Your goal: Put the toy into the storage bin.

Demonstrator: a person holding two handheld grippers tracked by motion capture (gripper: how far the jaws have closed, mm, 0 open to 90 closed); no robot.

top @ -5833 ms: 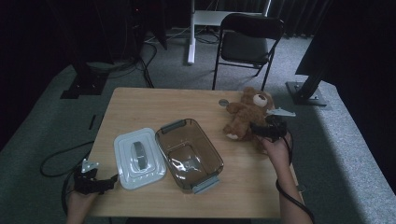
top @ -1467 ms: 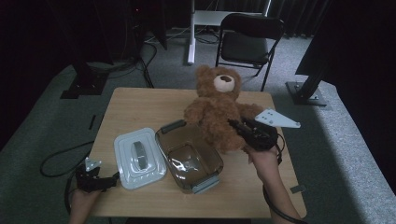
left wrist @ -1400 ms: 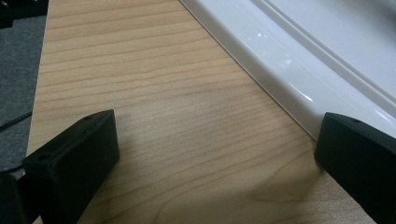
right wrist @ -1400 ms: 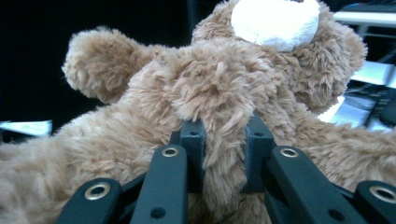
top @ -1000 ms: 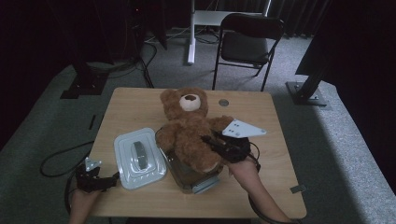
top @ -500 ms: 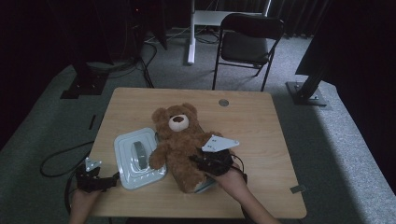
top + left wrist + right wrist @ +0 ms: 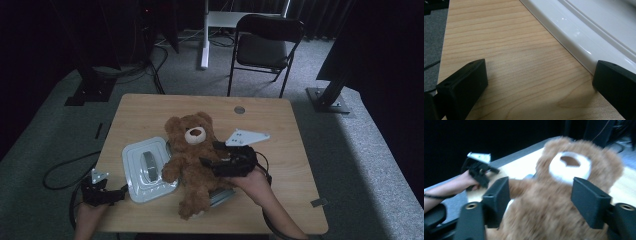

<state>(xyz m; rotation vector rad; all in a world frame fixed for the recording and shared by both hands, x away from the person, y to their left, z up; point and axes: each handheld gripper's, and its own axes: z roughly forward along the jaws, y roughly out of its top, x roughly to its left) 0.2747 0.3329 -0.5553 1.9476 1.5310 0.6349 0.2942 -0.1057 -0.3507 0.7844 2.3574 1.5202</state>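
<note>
Since approx half a sec ago, teddy bear point(image 7: 192, 160) has dropped lower and now lies on its back over the clear container point(image 7: 222, 196), head toward far side of table point(image 7: 280, 120), one leg hanging toward near edge; container mostly hidden under it, just a corner showing by the bear's right side. Right gripper point(image 7: 212, 162) sits at bear's belly, w/ jaws that have just been opening: in right gripper view they stand wide either side of the bear's torso point(image 7: 554, 202), pads clear of the fur, nothing clamped. Bear's arm lies over the edge of the white lid point(image 7: 147, 167), which lies flat just left of the bear. Left gripper point(image 7: 122, 190) rests at near-left corner of table, unmoved vs earlier frames, jaws wide apart w/ bare wood between them; lid rim point(image 7: 579, 37) runs just beside one jaw. Black folding chair point(image 7: 265, 47) stands on carpet beyond far edge.
</note>
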